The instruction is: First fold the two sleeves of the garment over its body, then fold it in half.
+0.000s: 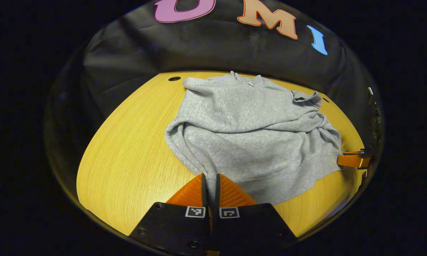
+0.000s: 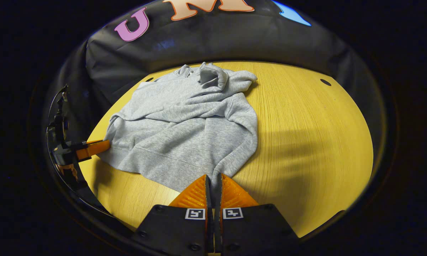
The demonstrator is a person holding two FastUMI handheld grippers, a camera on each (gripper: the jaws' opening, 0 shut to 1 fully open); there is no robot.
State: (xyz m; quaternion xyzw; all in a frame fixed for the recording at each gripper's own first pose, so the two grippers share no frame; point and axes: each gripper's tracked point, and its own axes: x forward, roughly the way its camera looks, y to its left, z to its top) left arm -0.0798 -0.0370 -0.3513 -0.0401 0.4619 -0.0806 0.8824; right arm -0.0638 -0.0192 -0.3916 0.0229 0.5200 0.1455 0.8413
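Hoodie (image 1: 249,138) lay mid-tabletop (image 1: 128,153), sleeves already crossed over body. Left claw (image 1: 210,185) and right claw (image 2: 213,185) each pinched a hem corner at 6 o'clock, likely readying the half-fold toward 12.

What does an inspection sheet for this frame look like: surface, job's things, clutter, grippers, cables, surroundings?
Surface: wooden table, with small round holes near its far edge.
Job's things: grey hoodie lying on the table, both sleeves already folded across the body, hood at the far end; not yet folded in half.
Clutter: nothing seen.
Grippers: left gripper shut on the hoodie's hem at one near corner; right gripper shut on the hem at the other corner. Each also shows at the edge of the other's view.
Cables: a thin cable loops at the left gripper, seen in the right gripper view.
Surroundings: black cloth wall behind the table.
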